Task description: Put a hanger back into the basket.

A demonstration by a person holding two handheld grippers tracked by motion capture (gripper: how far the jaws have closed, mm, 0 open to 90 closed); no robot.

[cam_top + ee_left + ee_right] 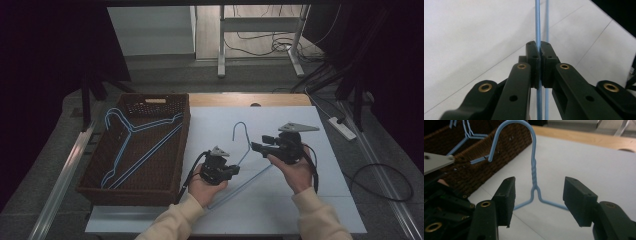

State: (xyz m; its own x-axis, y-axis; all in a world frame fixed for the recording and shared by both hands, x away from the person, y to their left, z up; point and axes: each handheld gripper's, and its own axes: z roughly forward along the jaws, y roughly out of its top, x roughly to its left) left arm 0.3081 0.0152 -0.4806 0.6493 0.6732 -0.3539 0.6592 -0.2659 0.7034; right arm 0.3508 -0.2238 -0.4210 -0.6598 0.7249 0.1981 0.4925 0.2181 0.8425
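The left gripper (540, 53) was clamped tight on a thin wire of the blue hanger (243, 150), its jaws pinched together with the strand caught between the pads, as was seen in the left gripper view. A second blue strand ran just beside the first, outside the grip. The right gripper (539, 200) was held with its jaws standing apart and nothing between them; the hanger's twisted neck and hook were seen beyond the gap, near but untouched.

The hanger was seen lying across the white table top (300, 200), hook pointed away from the person, just right of the wicker basket (100, 185), in which another blue hanger (132, 145) already lay.

With a single narrow pinch on slick wire, a swing or twist of the hanger about the pads could be expected on lifting, and the wire might be slipped out altogether. The hook could be snagged on the basket's rim or caught in the hanger already inside. Were the right gripper closed off-centre on the neck, the wire could be bent or pushed aside rather than gripped.
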